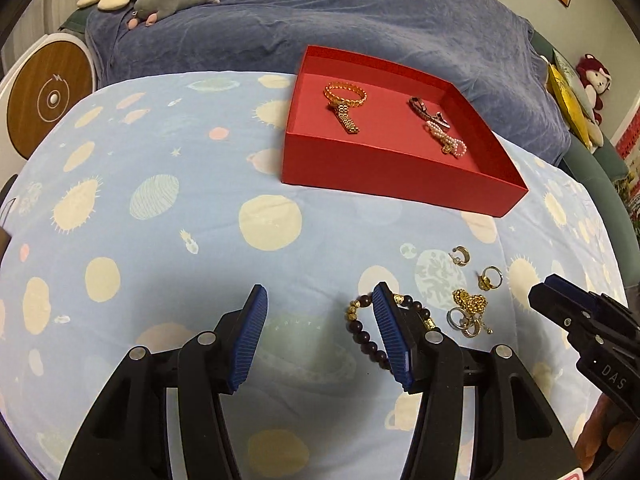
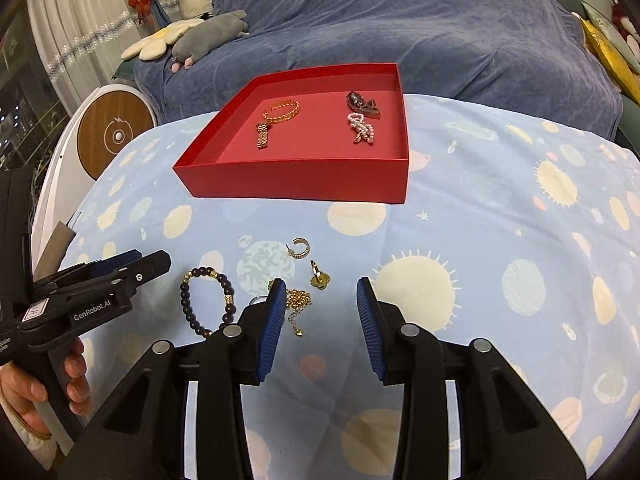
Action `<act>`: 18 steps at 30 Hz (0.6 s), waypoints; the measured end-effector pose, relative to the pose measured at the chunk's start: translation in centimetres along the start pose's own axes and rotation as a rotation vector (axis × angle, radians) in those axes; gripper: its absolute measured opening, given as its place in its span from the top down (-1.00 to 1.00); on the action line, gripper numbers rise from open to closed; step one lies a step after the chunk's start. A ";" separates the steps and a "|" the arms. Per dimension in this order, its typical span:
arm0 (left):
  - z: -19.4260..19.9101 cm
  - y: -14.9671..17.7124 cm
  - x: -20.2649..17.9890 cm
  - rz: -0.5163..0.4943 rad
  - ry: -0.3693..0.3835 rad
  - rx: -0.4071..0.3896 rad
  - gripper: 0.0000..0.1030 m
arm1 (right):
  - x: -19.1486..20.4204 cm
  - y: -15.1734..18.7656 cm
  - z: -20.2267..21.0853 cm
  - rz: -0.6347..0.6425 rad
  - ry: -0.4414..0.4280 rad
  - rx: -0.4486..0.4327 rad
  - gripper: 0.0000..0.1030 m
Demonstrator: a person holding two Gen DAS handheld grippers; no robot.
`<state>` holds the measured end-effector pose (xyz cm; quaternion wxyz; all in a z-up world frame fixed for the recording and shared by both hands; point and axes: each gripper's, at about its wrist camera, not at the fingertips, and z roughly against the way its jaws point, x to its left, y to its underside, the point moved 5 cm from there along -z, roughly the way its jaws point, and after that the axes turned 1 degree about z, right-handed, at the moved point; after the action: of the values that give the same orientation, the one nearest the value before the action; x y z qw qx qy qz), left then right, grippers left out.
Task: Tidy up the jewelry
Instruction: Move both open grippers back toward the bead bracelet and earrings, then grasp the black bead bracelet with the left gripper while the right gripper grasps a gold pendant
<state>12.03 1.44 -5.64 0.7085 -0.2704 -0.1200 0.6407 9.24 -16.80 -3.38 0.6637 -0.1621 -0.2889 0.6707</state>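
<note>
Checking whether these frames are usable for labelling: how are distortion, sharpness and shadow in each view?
Left wrist view: strong fisheye bending, dark corner vignette, the red box bowed; loose jewellery sharp; soft shadow beneath the left gripper. Right wrist view: same curvature, beaded bracelet crisp, no glare or motion blur.

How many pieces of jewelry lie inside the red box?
4: a gold bracelet with a gold band at the left, a dark clip and a pearl piece at the right. None seem hidden.

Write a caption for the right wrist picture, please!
Open right gripper above gold chain and dark beaded bracelet, red cardboard box beyond.
</note>
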 end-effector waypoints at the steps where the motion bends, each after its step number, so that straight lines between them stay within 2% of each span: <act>1: -0.3 0.1 -0.2 0.001 0.011 0.009 -0.02 | 0.0 0.1 -0.3 0.004 0.000 0.006 0.33; 9: -1.7 0.1 -2.0 -0.064 0.002 0.009 -0.02 | 0.4 -0.1 -2.5 0.018 0.003 0.032 0.39; 13: -2.5 0.3 -2.3 -0.076 -0.014 0.013 0.06 | 0.6 -0.2 -3.2 0.030 0.009 0.037 0.41; 17: -2.6 0.4 -2.7 -0.107 -0.018 0.005 0.26 | 0.8 -0.5 -3.8 0.038 0.012 0.040 0.45; 18: -2.5 0.5 -2.8 -0.113 -0.014 0.005 0.39 | 0.8 -0.6 -4.0 0.038 0.014 0.043 0.48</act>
<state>12.52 -1.87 -7.49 0.7433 -0.2569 -0.1385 0.6020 12.03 -15.35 -6.02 0.6560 -0.1577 -0.2666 0.6882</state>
